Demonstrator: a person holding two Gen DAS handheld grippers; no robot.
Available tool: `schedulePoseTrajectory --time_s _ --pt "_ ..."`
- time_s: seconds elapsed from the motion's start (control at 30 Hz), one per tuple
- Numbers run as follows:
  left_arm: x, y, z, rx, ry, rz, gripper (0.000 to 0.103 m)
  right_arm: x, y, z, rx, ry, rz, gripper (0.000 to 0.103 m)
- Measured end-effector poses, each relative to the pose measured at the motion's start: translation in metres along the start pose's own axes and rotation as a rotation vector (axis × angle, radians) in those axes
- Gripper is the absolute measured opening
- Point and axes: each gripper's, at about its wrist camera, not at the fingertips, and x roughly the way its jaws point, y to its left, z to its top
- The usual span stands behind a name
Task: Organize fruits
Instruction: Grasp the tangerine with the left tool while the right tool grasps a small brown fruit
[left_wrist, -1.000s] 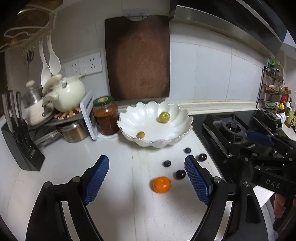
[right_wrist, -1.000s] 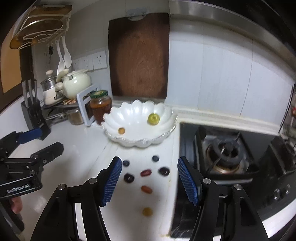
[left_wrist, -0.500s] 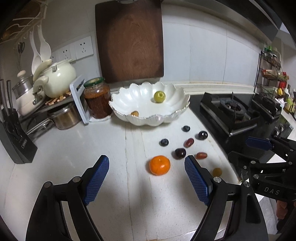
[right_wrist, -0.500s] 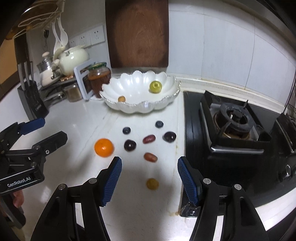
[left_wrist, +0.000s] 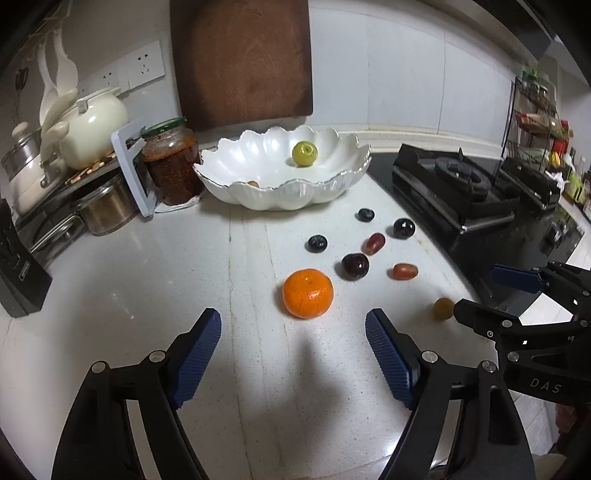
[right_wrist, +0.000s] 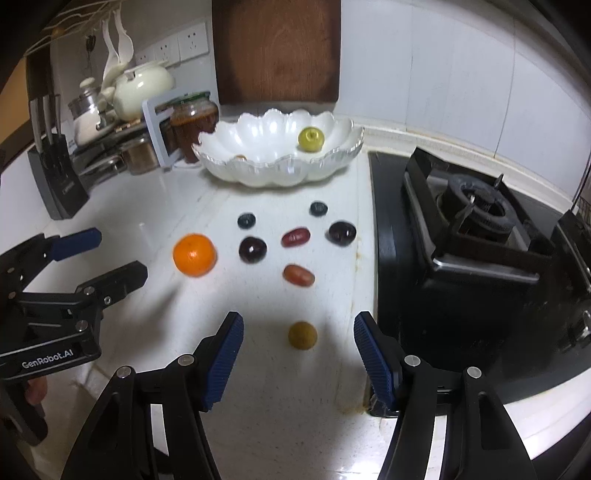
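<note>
An orange tangerine (left_wrist: 307, 293) lies on the white counter just beyond my open, empty left gripper (left_wrist: 293, 332). A small yellow-brown fruit (right_wrist: 302, 335) lies between the tips of my open, empty right gripper (right_wrist: 298, 334). Dark plums (right_wrist: 252, 249), red grapes (right_wrist: 298, 275) and blueberries (right_wrist: 246, 220) are scattered between them and the white scalloped bowl (left_wrist: 280, 192). The bowl holds a green fruit (left_wrist: 304, 153) and a small brown one (left_wrist: 252, 183).
A gas stove (right_wrist: 476, 229) borders the counter on the right. A sauce jar (left_wrist: 170, 162), kettle (left_wrist: 92, 129), pots and a knife block (right_wrist: 55, 177) stand at the back left. A wooden cutting board (left_wrist: 243, 59) leans on the wall.
Both grippers have dropped lower and tilted toward the counter; the fruits now appear closer. The tangerine sits nearer my left gripper, the yellow-brown fruit between my right fingers. Both stay open.
</note>
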Motion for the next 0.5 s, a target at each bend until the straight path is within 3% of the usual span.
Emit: schedulePoseTrajectory --time_s 0.5 --pt "0.047 -0.007 0.002 0.032 0.043 -0.021 0.073 0.035 -0.001 -0.013 -0.005 0.060 0.043 0.045"
